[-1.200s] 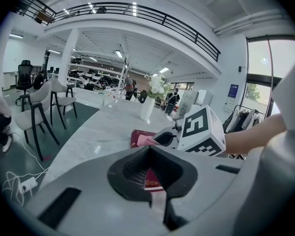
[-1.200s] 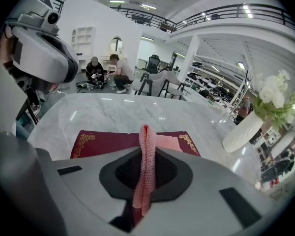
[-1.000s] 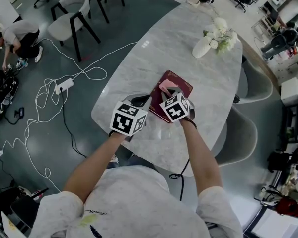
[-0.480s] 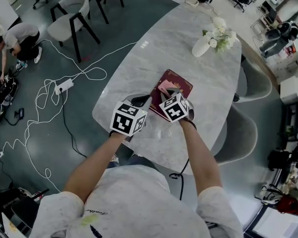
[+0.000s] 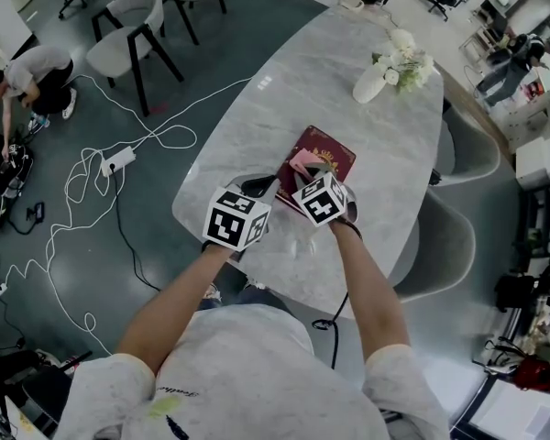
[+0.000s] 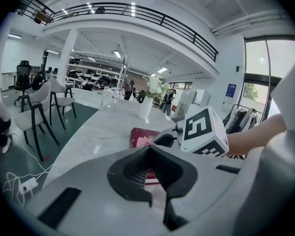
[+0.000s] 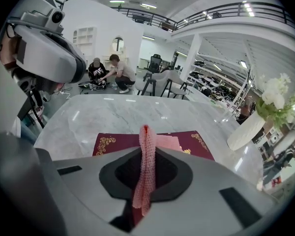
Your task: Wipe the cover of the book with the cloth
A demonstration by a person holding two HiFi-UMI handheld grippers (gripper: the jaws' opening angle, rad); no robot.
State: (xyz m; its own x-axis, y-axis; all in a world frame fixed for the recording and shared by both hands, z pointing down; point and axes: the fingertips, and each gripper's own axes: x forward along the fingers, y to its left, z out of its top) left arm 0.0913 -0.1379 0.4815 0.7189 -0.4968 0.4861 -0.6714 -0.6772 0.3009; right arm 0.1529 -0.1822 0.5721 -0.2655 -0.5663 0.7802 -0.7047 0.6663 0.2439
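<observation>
Barely anything changes over the last second. The right tongs [image 7: 145, 132] stay clamped on the pink cloth [image 7: 146, 166], drifting only slightly toward 9 o'clock. The cloth's free fold lies on the near end of the maroon book [image 5: 330, 145]. The book sits flat on the marble table [image 5: 293, 71] at the person's 12 o'clock, with a white vase [image 5: 371, 82] at 1 o'clock beyond it. The left tongs [image 6: 148, 147] are closed on nothing, just beside the book's corner at its 8 o'clock. Likely the wipe is paused or very slow, and the far cover toward 12 o'clock still needs a stroke.
</observation>
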